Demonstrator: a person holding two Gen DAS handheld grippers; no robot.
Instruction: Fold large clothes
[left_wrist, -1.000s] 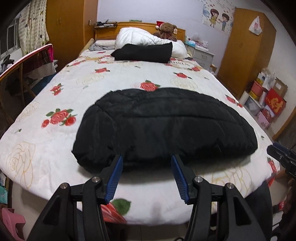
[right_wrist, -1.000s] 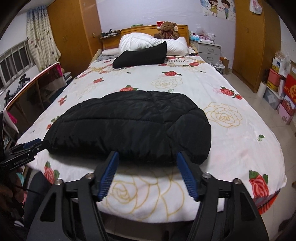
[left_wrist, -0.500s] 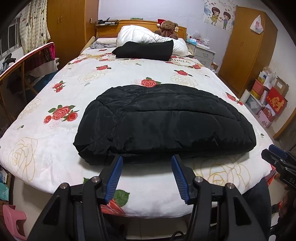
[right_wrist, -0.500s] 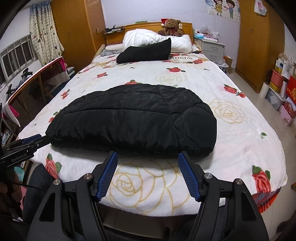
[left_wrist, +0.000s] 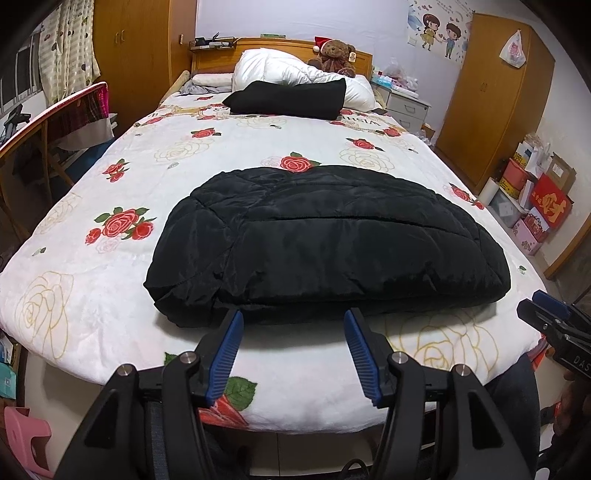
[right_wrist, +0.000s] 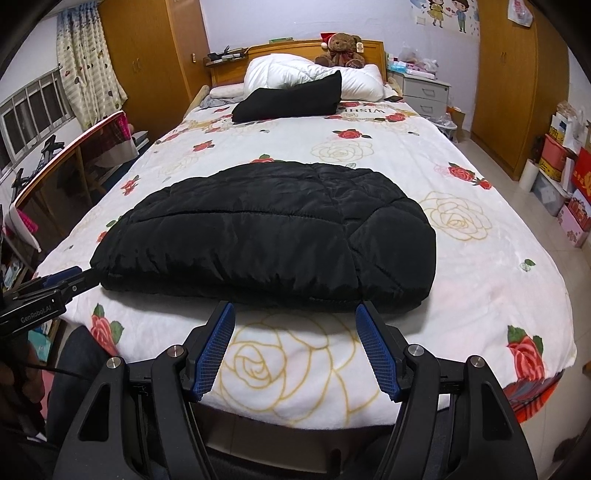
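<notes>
Folded black jacket (left_wrist: 325, 243) lying flat on the bed (left_wrist: 110, 288), near the foot end. Its long axis runs across the bed, from 9 o'clock to 3 o'clock in both wrist views; the thick folded edge faces the grippers at 6 o'clock, and the rounded edge points toward the headboard at 12 o'clock. In the left view the jacket sits right of centre; in the right view (right_wrist: 266, 229) it sits left of centre.

Left gripper (left_wrist: 293, 334): held level beyond the foot of the bed, pointing along the bed toward 12 o'clock, its fingers spread wide with nothing between them. The tips lie just short of the jacket's near edge; whether they touch it cannot be told. Right gripper (right_wrist: 295, 325): same pose, jaws likewise spread and empty, tips just short of the edge. Each gripper shows in the other's view, the right at 4 o'clock (left_wrist: 550, 314), the left at 8 o'clock (right_wrist: 62, 282) near the jacket's corner.

Count: one jacket in front, two grippers, a second black bundle (left_wrist: 288, 98) at 12 o'clock against one white duvet (left_wrist: 280, 70), one teddy bear (left_wrist: 336, 51) at the headboard.
</notes>
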